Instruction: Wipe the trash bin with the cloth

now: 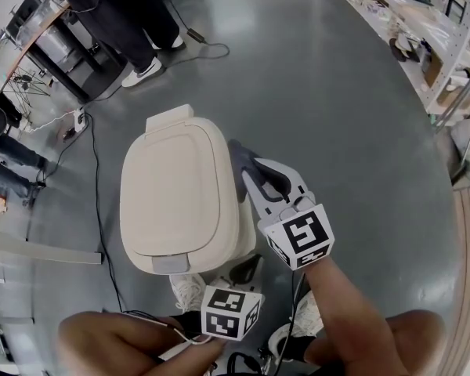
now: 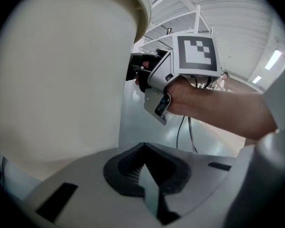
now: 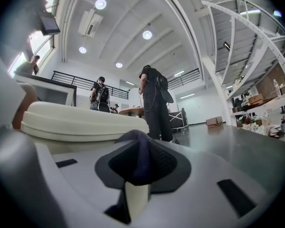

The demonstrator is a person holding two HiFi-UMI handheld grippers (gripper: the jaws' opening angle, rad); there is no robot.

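Observation:
A cream trash bin (image 1: 180, 194) with its lid shut stands on the grey floor; it also fills the left of the left gripper view (image 2: 61, 80) and lies at left in the right gripper view (image 3: 80, 120). My right gripper (image 1: 276, 180) is shut on a dark grey cloth (image 1: 243, 157), which it holds against the bin's upper right side. That cloth bulges between the jaws (image 3: 138, 151). My left gripper (image 1: 244, 275) is low by the bin's front right corner, pointing up along the wall, jaws shut with nothing in them (image 2: 145, 175). From there the right gripper (image 2: 137, 72) shows above.
A person (image 1: 133, 14) stands beyond the bin near a metal drum (image 1: 55, 41). A black cable (image 1: 95, 186) runs along the floor left of the bin. Shelving (image 1: 431, 30) lines the right side. My own shoes (image 1: 189, 290) are at the bin's front.

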